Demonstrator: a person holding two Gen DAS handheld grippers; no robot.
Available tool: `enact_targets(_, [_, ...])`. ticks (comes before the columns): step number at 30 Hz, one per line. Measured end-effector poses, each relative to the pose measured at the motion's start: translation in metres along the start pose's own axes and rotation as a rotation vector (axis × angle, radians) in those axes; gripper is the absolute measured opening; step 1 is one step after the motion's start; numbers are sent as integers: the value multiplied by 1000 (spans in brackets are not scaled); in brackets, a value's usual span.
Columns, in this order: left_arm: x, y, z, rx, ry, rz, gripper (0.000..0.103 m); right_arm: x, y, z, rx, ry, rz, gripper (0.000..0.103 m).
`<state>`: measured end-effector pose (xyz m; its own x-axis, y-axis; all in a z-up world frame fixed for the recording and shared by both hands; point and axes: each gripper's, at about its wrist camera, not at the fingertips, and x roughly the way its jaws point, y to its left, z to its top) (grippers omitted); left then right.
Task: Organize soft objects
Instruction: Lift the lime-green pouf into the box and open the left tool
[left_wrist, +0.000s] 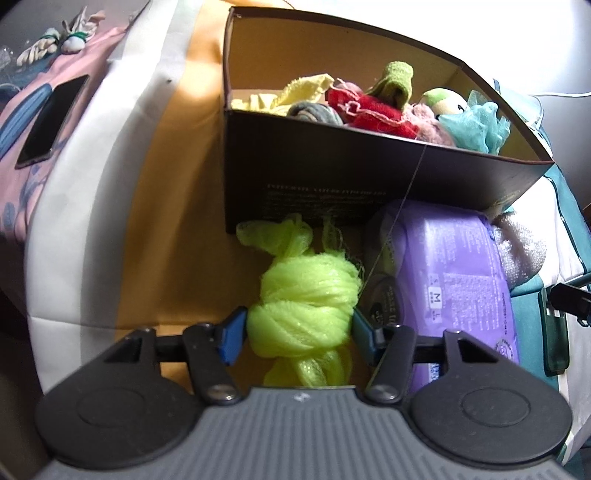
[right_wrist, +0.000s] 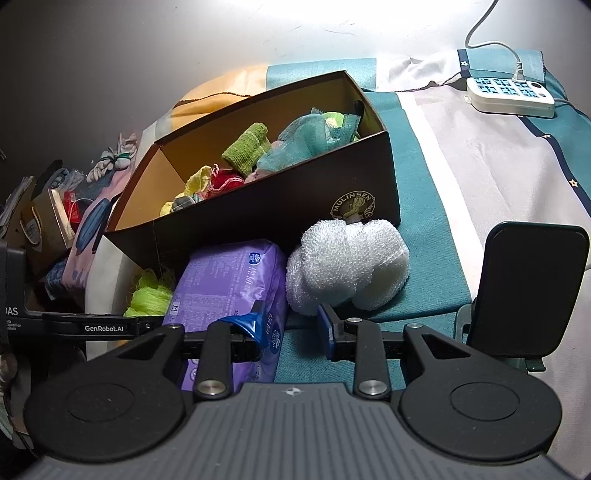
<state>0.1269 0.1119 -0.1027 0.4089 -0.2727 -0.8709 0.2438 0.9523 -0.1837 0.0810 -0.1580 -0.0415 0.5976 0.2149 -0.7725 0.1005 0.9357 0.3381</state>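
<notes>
The left gripper (left_wrist: 297, 332) is closing its jaws around the neon-green mesh pouf (left_wrist: 306, 295), which is lying on the bed just in front of the dark cardboard box (left_wrist: 332, 177); the blue pads are sitting against its sides, so I'd call it gripped, though only lightly. The right gripper (right_wrist: 290, 325) is hovering with its jaws apart and nothing between them, one pad over the purple packet (right_wrist: 229, 280), the white mesh sponge (right_wrist: 347, 266) just ahead.

What's worrying me: the pouf is springy and loosely knotted, so a soft pinch may be catching only outer netting and letting the rest sag or slip on the lift. A thin thread (left_wrist: 402, 206) is running from the box rim down beside the pouf; it could snag. The box is already filling with soft things, and a trailing tail might catch its near wall.
</notes>
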Motion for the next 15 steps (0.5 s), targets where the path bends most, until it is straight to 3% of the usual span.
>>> enact_targets(15, [-48,-15,-11,56,-127,94,56,-7,4,-2,-21,-12,27,13])
